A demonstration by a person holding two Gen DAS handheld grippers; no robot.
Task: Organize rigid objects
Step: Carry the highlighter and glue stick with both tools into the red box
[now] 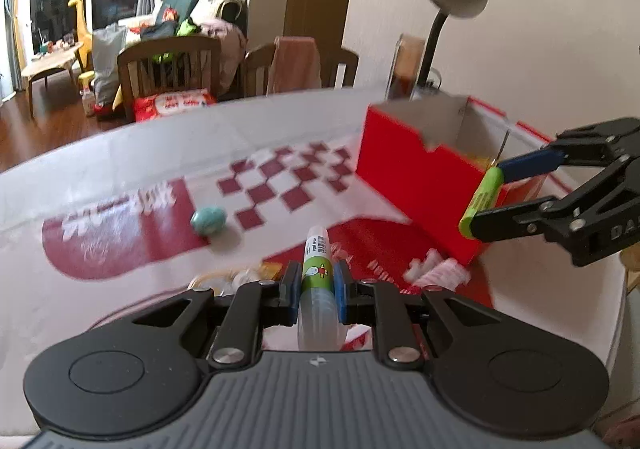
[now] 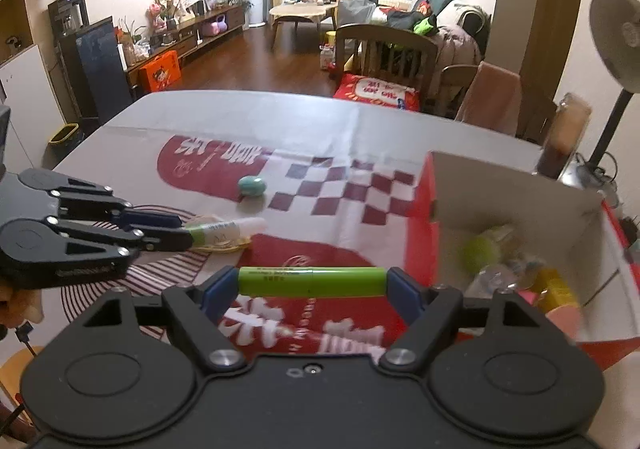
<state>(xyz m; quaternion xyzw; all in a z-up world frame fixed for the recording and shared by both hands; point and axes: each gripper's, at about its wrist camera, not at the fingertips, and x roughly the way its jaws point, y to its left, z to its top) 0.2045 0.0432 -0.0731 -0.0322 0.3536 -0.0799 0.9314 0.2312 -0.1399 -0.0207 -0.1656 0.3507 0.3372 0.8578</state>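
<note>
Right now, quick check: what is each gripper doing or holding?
Left gripper: shut on the glue stick.
Right gripper: shut on the green tube, held by its ends.

The left gripper (image 1: 316, 291) is showing matt black plastic arms, shiny metal rivets and blue pads gripping a glossy plastic glue tube (image 1: 315, 281). The right gripper (image 2: 312, 281) is pinching a smooth, satin green marker (image 2: 312, 281). The red box (image 2: 516, 209) is looking like matt cardboard, white inside. The table cover (image 2: 320, 137) is lying creased with a slight sheen. A teal egg (image 2: 252, 186) is looking smooth.
</note>
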